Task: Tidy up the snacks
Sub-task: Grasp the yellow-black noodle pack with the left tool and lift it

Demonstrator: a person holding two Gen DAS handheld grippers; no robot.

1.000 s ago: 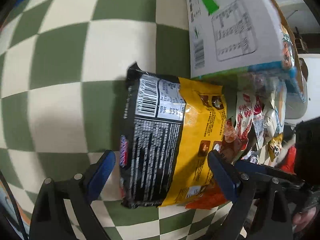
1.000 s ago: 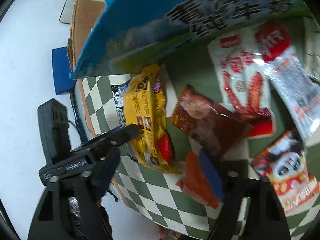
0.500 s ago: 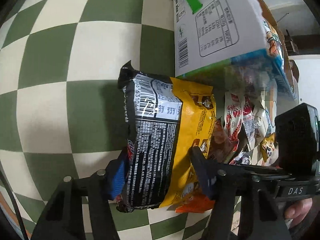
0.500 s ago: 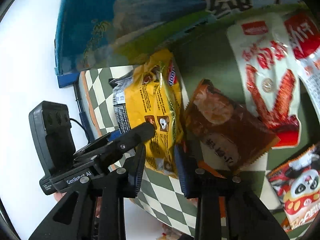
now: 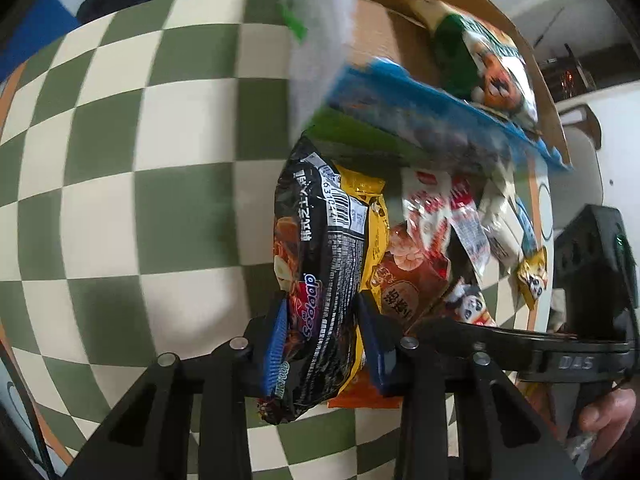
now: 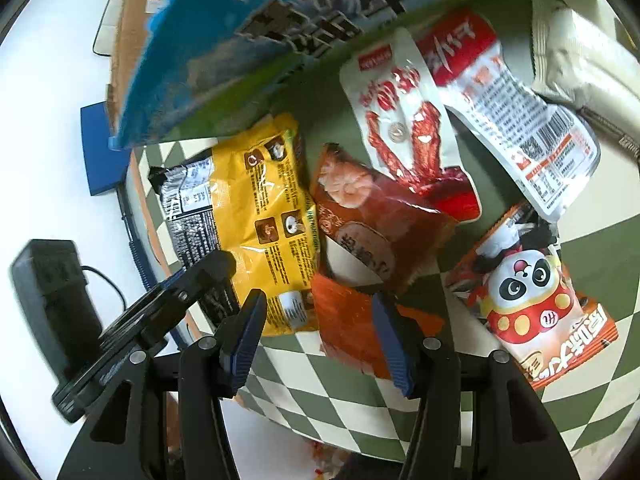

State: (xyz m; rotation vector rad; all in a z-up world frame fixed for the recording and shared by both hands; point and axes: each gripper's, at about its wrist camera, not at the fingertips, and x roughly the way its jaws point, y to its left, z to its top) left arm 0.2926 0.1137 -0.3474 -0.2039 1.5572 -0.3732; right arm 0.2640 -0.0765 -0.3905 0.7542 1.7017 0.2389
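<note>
My left gripper point(image 5: 326, 344) is shut on the near end of a black and yellow noodle packet point(image 5: 324, 268), which also shows in the right wrist view point(image 6: 256, 220). The packet is tilted on its edge over the checkered cloth point(image 5: 140, 160). My right gripper point(image 6: 316, 332) is open, its fingers standing either side of an orange packet point(image 6: 352, 328). A brown-red snack bag point(image 6: 372, 224) lies just beyond it. A blue and green box point(image 6: 260, 32) hangs blurred above the pile.
A red-and-white crab stick pack point(image 6: 404, 128), a white pack with printed text point(image 6: 516, 128) and a panda snack bag point(image 6: 528, 292) lie to the right. A cardboard box point(image 5: 460, 20) with a green bag inside stands behind the pile. The table edge runs at the left in the right wrist view.
My left gripper closed on the noodle packet and tipped it up on its edge. My right gripper opened wider and moved over the orange packet. The blue box shifted overhead.
</note>
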